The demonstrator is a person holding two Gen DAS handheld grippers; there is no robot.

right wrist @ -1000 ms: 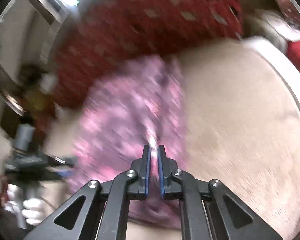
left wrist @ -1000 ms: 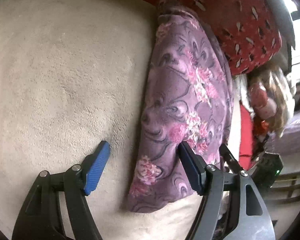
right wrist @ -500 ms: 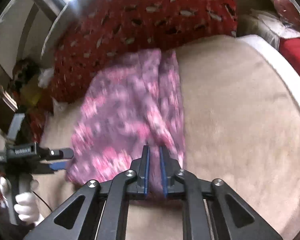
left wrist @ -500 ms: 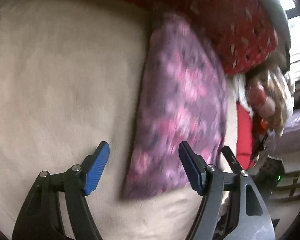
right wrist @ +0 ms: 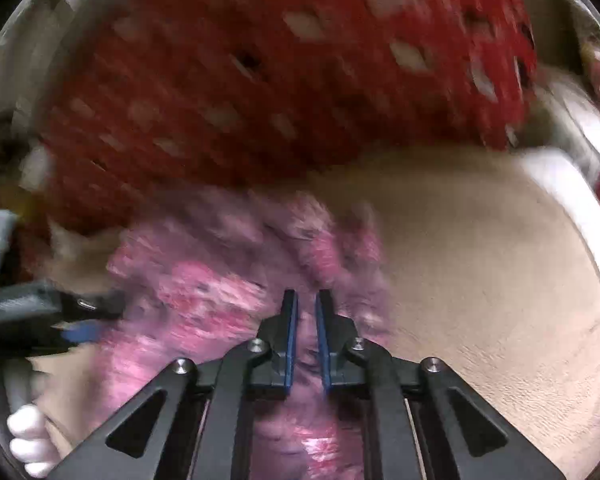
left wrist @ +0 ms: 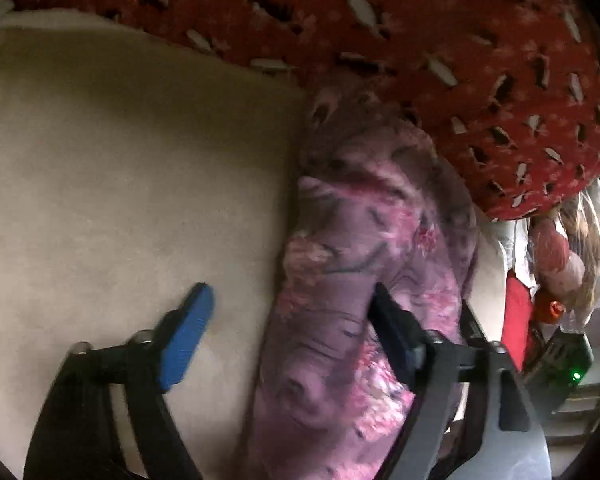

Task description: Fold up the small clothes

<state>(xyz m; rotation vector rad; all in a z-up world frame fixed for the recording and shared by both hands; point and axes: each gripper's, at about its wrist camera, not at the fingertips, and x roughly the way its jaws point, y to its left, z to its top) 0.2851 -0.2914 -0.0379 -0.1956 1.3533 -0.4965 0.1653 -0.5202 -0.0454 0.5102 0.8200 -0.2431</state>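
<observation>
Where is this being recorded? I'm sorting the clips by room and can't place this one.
Probably a bedroom or living room at home, on a bed or sofa. A purple floral garment lies on a soft beige plush cover, against a large red patterned cushion. Household clutter is piled at one side.

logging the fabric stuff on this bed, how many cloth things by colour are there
Purple floral garment: 1, folded lengthwise, its near end pinched in the shut right tool
Red patterned blanket: 1, behind the garment
Beige bed cover: 1, beneath both
Plain red fabric: 1, at the right edge; what it is cannot be told
Total: 4
</observation>
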